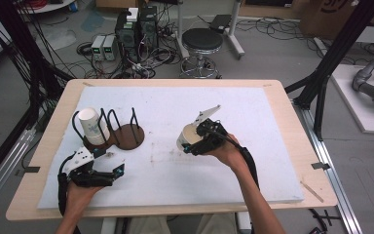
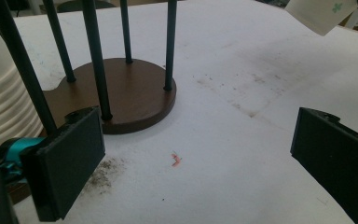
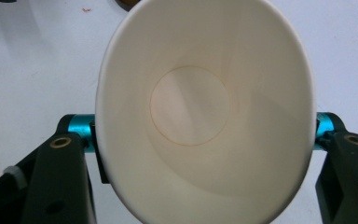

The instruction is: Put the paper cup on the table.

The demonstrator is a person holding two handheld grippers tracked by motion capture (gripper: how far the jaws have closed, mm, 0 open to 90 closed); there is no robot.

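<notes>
My right gripper [image 1: 191,144] is clamped on the paper cup [image 1: 189,136], its squeezed mouth facing back between my jaws.

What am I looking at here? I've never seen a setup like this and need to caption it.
A person sits at a table padded in white, holding a hand-operated two-jaw gripper in each hand. One picture looks down from above; the other two come from cameras riding on the grippers. The right gripper is shut on a paper cup, squeezing its rim oval, its empty inside facing that camera. The left gripper is open, aimed at a brown wire rack in which a stack of paper cups lies tilted.
</notes>
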